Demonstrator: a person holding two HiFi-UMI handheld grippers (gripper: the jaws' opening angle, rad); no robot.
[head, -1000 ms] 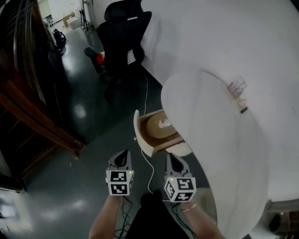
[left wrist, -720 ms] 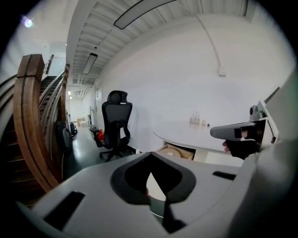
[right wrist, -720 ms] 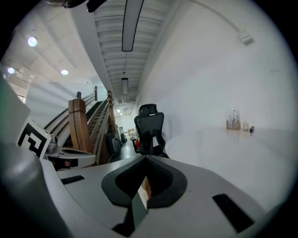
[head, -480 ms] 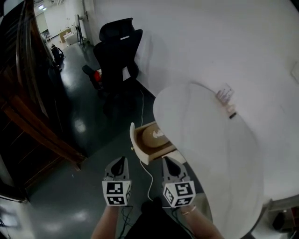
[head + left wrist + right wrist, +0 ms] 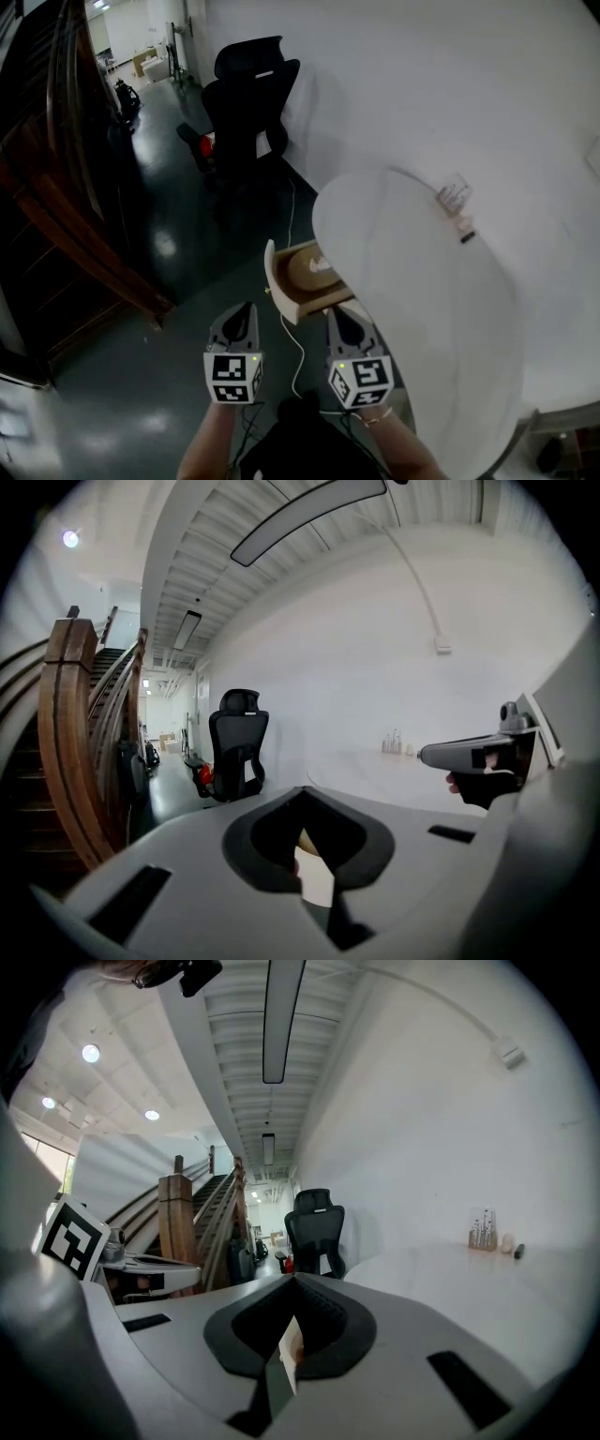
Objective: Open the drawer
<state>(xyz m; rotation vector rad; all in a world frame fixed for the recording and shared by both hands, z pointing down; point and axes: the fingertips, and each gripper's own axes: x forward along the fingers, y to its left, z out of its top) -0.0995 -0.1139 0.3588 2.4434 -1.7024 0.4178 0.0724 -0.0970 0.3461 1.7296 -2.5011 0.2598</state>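
Drawer stands pulled out from under the desk's left edge, unchanged from a second ago. My left claw and right claw are closed tight, empty, near it but apart. Judgement: opening done.

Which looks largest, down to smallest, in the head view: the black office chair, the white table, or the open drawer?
1. white table
2. black office chair
3. open drawer
The chair stands farther from the camera, so it may look smaller than it really is.
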